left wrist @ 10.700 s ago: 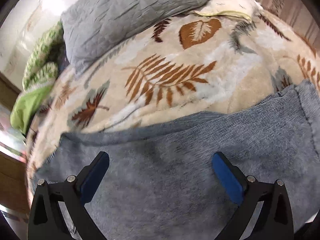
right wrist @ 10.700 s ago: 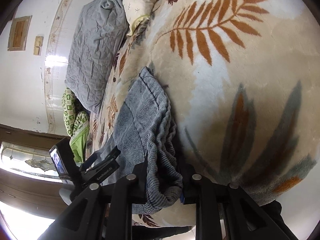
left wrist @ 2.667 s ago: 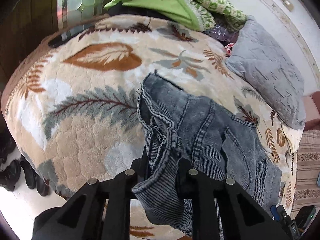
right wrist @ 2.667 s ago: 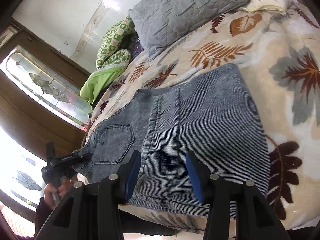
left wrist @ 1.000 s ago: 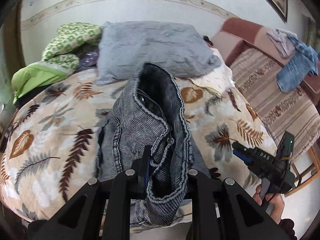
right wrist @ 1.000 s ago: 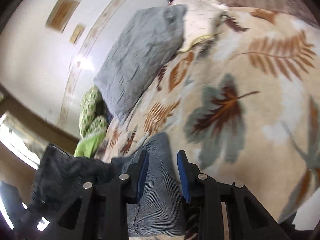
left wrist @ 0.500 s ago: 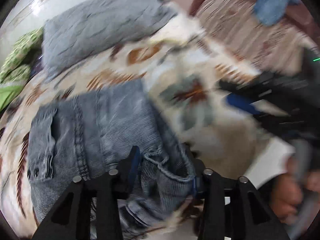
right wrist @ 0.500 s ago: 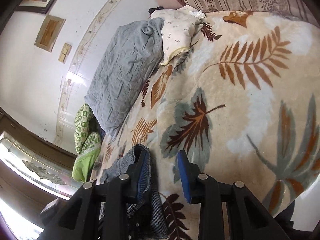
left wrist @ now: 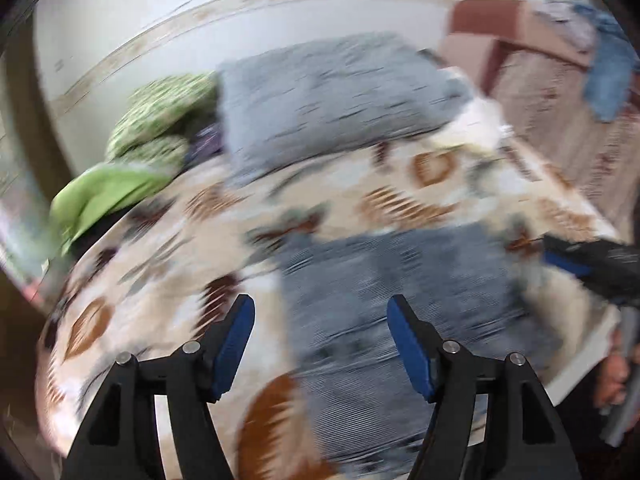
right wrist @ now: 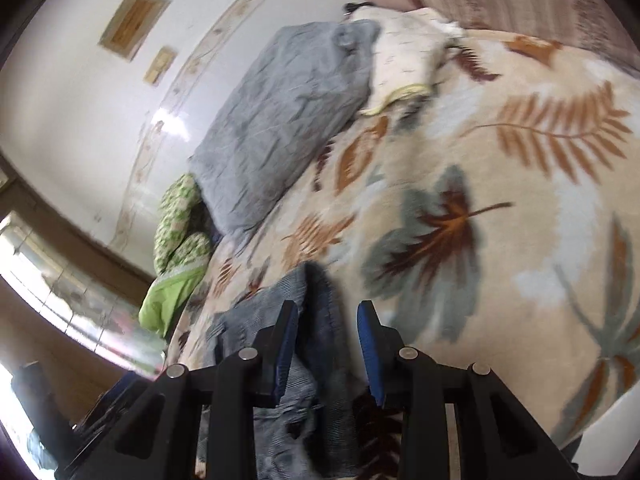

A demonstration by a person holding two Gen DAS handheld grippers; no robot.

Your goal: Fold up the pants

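The pants [left wrist: 400, 304] lie on the leaf-patterned blanket [left wrist: 160, 272] in the lower middle of the left wrist view, a grey-blue denim with fine pale ribbing across it. They form one broad folded block that runs from the centre of the frame down toward the bottom edge, its left side straight and its upper edge roughly level. Motion blur smears this view, so seams and pockets cannot be made out.

The left gripper [left wrist: 320, 340] sits at the bottom of the frame with its blue-padded fingers [left wrist: 232, 344] spread wide apart and nothing between them; the denim shows through the gap, lying on the blanket below. At the right edge of the same frame the right gripper [left wrist: 592, 268] reaches in, dark with a blue pad.

In the right wrist view, the pants [right wrist: 316, 320] appear at the lower centre as a bunched corner of denim, darker along its folded ridge, with looser ribbed cloth spreading to the lower left. The right gripper [right wrist: 326, 344] has its fingers parted with a moderate gap, and the denim ridge lies in that gap near the left finger; whether the pads touch the cloth cannot be told.

A grey quilted pillow [right wrist: 280, 120] rests in the upper middle of that frame, with green bedding [right wrist: 180, 240] at the left.
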